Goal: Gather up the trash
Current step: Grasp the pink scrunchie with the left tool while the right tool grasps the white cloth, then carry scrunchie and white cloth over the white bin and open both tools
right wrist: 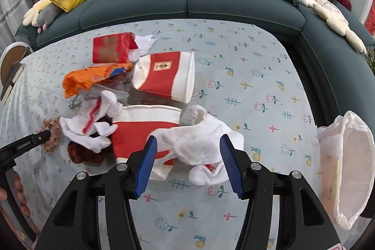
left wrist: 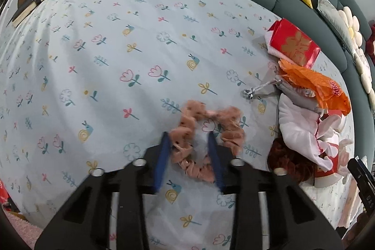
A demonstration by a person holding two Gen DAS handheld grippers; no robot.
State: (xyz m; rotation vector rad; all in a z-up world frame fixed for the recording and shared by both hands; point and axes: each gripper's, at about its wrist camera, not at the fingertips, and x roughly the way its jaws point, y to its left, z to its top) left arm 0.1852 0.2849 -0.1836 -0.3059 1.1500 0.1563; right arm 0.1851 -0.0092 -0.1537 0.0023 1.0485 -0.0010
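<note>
Scrunchie [left wrist: 207, 141], pink and ring-shaped, lies flat on the flower-print tabletop [left wrist: 105, 62] directly under my left gripper [left wrist: 188, 141]. The jaws stand moderately open and straddle the ring's near-left arc: one blue pad sits outside the band, the other inside its hole, so nothing is clamped yet. The ring has no real long axis; the band between the pads runs roughly along my fingers. My left gripper points forward and down, low over the cloth.

My right gripper [right wrist: 188, 147] hovers wide open and empty above a crumpled white tissue [right wrist: 204, 144], which lies between and just beyond its pads. The white trash bag [right wrist: 346, 168] gapes at the tabletop's right edge, nearer this hand. The remaining litter, orange wrapper [right wrist: 93, 80], red packet [right wrist: 112, 49] and red-and-white cups [right wrist: 164, 79], is heaped between the two grippers.
</note>
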